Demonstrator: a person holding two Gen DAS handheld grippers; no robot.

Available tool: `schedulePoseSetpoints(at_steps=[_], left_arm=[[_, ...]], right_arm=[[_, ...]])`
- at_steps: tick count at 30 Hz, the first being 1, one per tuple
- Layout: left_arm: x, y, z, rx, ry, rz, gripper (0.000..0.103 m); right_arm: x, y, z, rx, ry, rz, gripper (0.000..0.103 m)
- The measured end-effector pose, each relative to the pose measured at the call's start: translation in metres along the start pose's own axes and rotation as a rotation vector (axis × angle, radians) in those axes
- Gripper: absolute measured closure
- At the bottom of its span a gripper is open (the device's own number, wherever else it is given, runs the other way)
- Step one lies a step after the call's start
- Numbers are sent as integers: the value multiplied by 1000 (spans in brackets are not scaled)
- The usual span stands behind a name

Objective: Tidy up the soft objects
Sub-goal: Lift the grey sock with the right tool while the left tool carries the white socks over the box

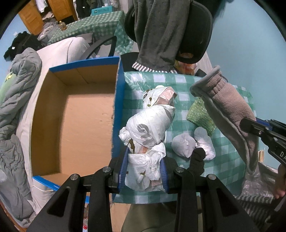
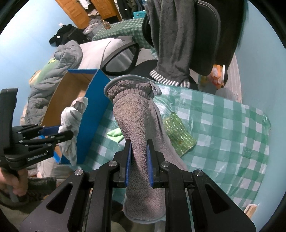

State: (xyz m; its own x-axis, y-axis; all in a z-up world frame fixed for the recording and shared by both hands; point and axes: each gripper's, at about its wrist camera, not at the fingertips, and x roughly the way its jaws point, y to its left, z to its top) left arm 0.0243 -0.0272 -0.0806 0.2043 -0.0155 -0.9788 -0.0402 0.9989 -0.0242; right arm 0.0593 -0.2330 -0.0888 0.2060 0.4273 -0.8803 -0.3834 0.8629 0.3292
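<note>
It was a lived-in bedroom at home: pale blue walls (image 1: 241, 35), a rumpled grey quilt (image 1: 16, 100) on a bed, wooden wardrobe doors (image 2: 75, 10), dark clothes heaped on the floor (image 2: 69, 35), and a black office chair (image 2: 205, 35) draped with a grey towel (image 2: 175, 35).

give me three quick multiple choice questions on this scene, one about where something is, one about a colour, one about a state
1. Where does the box stand?
A. just off the table's edge, beside it
B. on the chair
C. in the middle of the table

2. What colour is the outside of the box?
A. red
B. blue
C. yellow

3. What does the right gripper hold?
A. nothing, jaws wide open
B. the green pouch
C. the fleece mitten

Answers:
1 A, its blue wall meets the edge of the checked table.
2 B, the outer walls are blue and the inside is brown.
3 C, its pads are shut on the mitten; the left gripper holds the plastic bundle.
</note>
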Motion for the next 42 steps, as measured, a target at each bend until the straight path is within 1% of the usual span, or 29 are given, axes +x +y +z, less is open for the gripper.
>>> schedulePoseSetpoints(at_steps=[8, 19, 28, 42], left_arm=[[-12, 13, 0, -15, -24, 3, 70], [-25, 33, -2, -54, -47, 12, 71], [-32, 57, -2, -97, -59, 20, 70], [-37, 107, -5, -180, -68, 54, 71]], right_arm=[[-8, 17, 10, -18, -20, 15, 88], [-9, 50, 26, -59, -31, 49, 88], [-3, 84, 41, -107, -36, 88, 88], [21, 140, 67, -200, -21, 139, 88]])
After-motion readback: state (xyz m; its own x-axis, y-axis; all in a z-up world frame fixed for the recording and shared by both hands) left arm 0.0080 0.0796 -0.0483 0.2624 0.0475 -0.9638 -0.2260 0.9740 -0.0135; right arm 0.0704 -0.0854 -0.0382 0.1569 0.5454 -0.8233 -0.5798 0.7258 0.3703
